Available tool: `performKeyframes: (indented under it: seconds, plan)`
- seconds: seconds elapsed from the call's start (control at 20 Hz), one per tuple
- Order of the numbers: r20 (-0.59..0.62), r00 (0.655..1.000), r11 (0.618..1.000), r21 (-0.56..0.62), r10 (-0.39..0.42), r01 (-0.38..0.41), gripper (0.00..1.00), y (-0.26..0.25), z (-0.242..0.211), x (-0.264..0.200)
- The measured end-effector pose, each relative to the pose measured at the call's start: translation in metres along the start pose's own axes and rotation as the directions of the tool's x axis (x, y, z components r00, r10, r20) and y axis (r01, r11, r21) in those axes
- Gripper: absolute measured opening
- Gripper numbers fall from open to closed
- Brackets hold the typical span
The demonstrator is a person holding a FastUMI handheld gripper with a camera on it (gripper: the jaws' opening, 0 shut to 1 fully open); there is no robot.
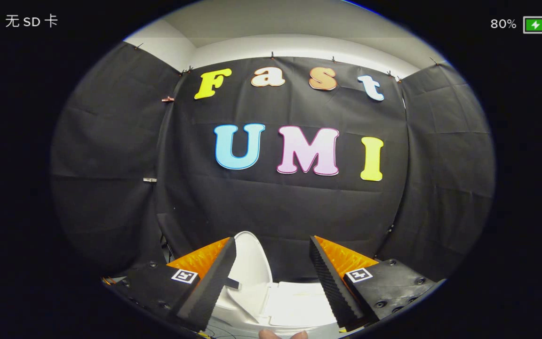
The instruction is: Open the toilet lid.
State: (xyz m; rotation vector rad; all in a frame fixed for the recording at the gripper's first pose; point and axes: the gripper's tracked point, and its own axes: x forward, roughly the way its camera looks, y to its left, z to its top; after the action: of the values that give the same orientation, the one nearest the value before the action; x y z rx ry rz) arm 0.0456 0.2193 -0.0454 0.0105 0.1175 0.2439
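The hand-held gripper (271,278) is open, fingers spread wide w/ nothing between them, not touching anything. Between and just beyond the fingers sits the toilet (271,301), a small white one, low in front of the black cloth wall (111,188).

The toilet lid (251,263) looks already raised: a rounded white panel standing up on the left side, near the left finger, approx. upright or a bit tilted. Beside it to the right is a flat white box-like part, prob. the tank (299,301), but I cannot tell for sure. A small dark piece (233,284) sticks out near the lid, just by the left finger; what it is I cannot say.

My judgement: the task is at its end, or almost. The lid stands open and the gripper is free of it. The next move needs only to pull back w/o knocking the lid, and to check the lid holds by itself.

At the very bottom some fingertips of a person (282,334) show.
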Motion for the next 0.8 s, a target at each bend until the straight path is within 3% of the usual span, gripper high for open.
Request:
performKeyframes:
  seconds: [0.8]
  plan:
    - [0.056, 0.995, 0.995, 0.052, -0.082, 0.079, 0.98, -0.065, 0.043, -0.054]
